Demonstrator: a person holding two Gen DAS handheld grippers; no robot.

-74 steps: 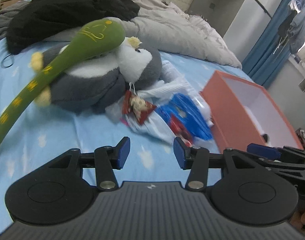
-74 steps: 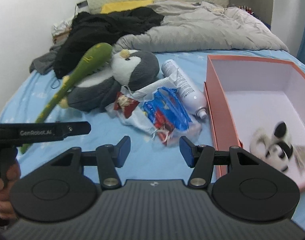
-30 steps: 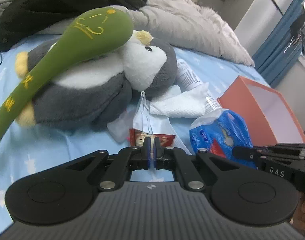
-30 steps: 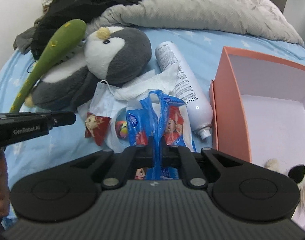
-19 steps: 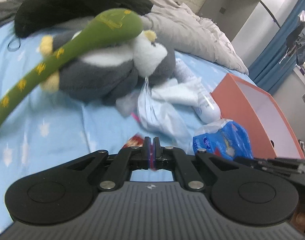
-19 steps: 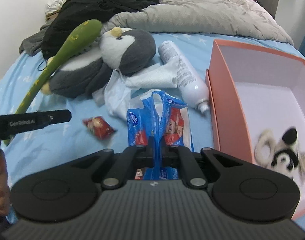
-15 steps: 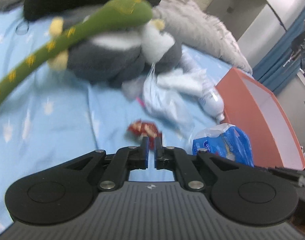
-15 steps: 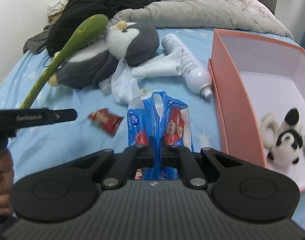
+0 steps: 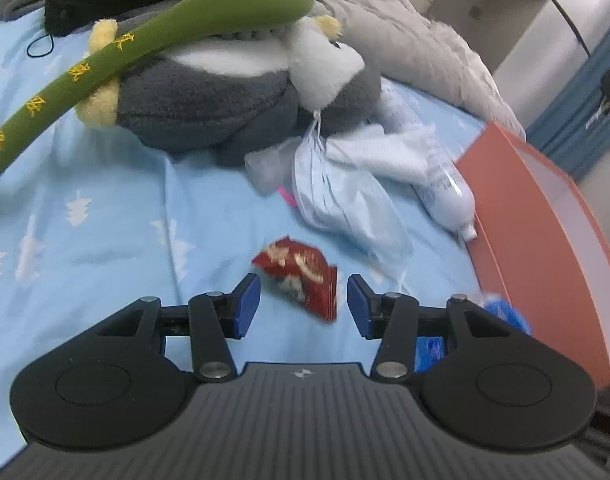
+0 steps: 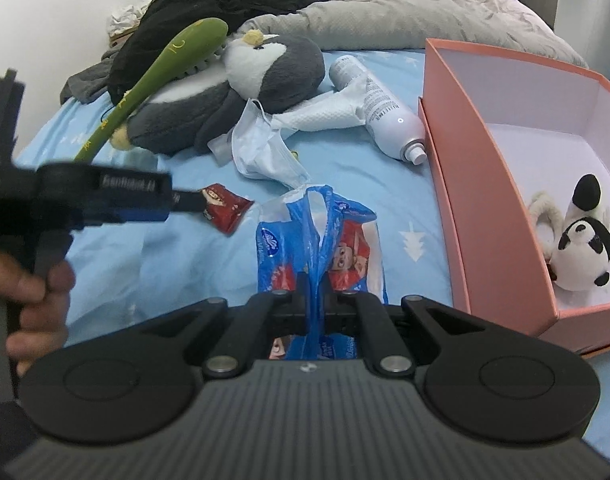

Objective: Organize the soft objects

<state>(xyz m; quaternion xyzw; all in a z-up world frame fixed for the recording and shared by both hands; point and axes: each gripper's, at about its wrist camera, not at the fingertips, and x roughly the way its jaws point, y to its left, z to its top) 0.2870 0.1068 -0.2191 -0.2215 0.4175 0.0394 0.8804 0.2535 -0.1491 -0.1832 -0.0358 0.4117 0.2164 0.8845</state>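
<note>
Your right gripper (image 10: 313, 312) was clamped on the blue tissue pack (image 10: 319, 236), low centre; your left gripper (image 9: 304, 306) was opening around the red sachet (image 9: 299, 278). Only the panda plush (image 10: 583, 248) sat in the pink box (image 10: 465, 168); the penguin plush (image 10: 241, 84) waited.

The penguin plush (image 9: 209, 108) looks fleecy and matt, its long green neighbour (image 9: 153, 36) a smoother stitched cloth, both on the soft printed cotton sheet of the bed (image 9: 85, 216). Beside the penguin, the spray can (image 10: 385, 116) is glossy and smooth, the face mask (image 10: 261, 152) thin papery fabric. The red packet (image 9: 301, 276) and blue tissue pack (image 10: 321, 248) are shiny crinkled plastic film; the orange box (image 10: 461, 184) looks like matt card.
</note>
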